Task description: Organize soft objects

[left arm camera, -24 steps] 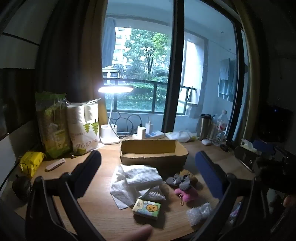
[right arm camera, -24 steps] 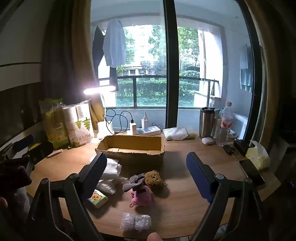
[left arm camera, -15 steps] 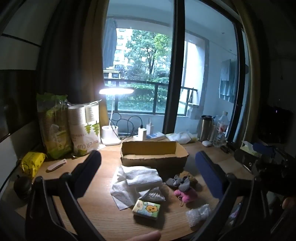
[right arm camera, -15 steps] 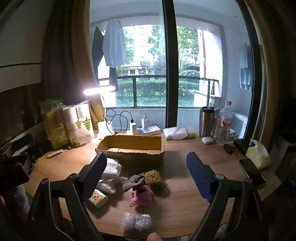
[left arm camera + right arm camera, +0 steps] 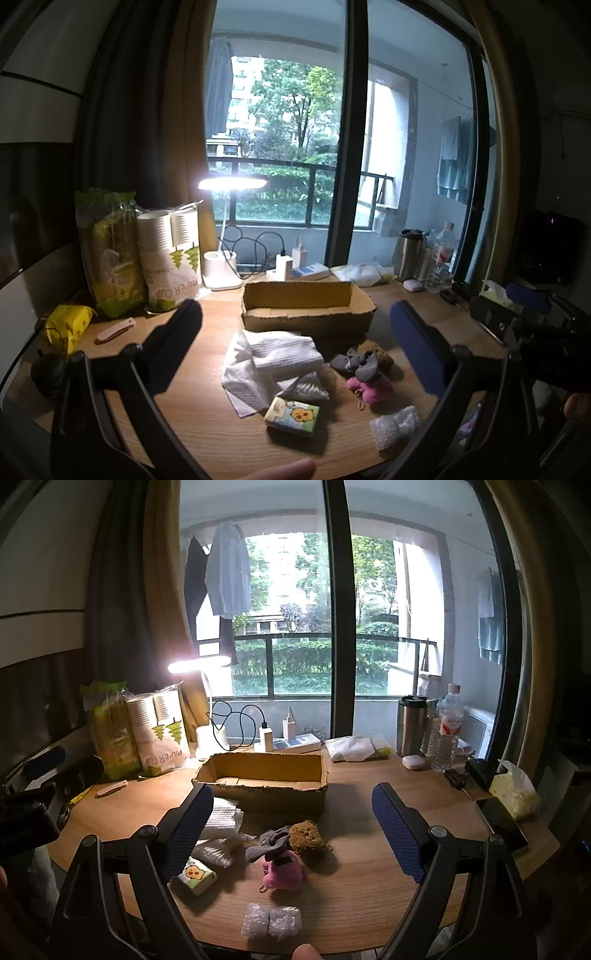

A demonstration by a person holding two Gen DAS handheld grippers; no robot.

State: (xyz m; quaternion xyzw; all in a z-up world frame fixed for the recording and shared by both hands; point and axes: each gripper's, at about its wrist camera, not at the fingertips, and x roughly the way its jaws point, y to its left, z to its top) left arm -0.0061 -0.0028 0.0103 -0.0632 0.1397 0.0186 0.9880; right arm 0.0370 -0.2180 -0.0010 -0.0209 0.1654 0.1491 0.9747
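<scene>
An open cardboard box (image 5: 306, 306) (image 5: 264, 781) stands mid-table. In front of it lie white folded paper towels (image 5: 273, 354) (image 5: 221, 816), a small tissue pack with a cartoon face (image 5: 291, 415) (image 5: 194, 877), a pink plush keychain with a grey bow (image 5: 367, 384) (image 5: 280, 866), a brown fuzzy ball (image 5: 306, 834) and a wad of bubble wrap (image 5: 395, 426) (image 5: 271, 919). My left gripper (image 5: 295, 332) is open and empty above the towels. My right gripper (image 5: 291, 812) is open and empty above the plush.
A lit desk lamp (image 5: 225, 266), paper-cup bags (image 5: 168, 258), a yellow packet (image 5: 66, 325), chargers and cables stand at the back left. A steel tumbler (image 5: 410, 720), water bottle (image 5: 447, 731), tissue box (image 5: 513, 794) and phone (image 5: 502, 823) sit at the right.
Both views have barely shifted. The left gripper has drifted slightly; nothing was grasped or moved.
</scene>
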